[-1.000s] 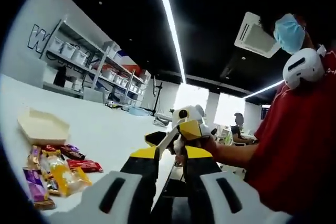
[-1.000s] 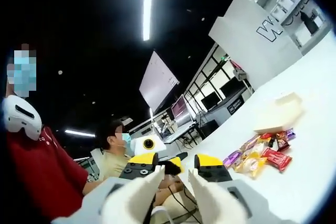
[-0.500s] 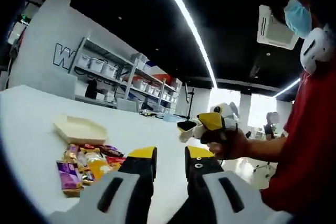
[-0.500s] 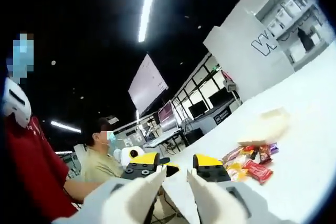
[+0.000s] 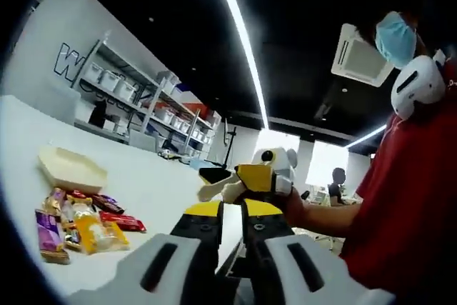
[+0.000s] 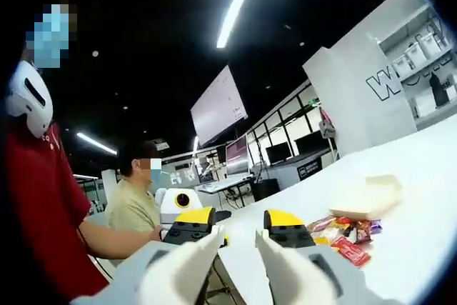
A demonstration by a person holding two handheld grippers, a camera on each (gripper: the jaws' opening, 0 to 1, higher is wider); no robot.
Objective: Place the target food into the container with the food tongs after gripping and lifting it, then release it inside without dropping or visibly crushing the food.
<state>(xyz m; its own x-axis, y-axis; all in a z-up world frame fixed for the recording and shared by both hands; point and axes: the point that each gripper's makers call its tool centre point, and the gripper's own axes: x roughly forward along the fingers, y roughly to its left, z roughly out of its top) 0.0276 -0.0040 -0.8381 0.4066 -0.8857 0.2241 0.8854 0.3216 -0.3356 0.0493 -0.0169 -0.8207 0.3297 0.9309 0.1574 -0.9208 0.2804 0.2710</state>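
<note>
Dark ceiling with light strip [image 5: 239, 30], wall shelving [image 5: 136, 98].

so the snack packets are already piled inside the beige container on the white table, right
Not quite. The snack packets lie in a heap on the white table beside the beige container, not inside it. The left gripper view shows the container with nothing visible in it; the right gripper view shows the same heap next to the container.

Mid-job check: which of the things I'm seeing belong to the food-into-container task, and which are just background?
For the job:
- snack packets, piled on the white table
- beige container, beside the pile
- left gripper and right gripper, both holding nothing

Lying about:
- shelving with bins
- monitors
- seated person behind the table
</note>
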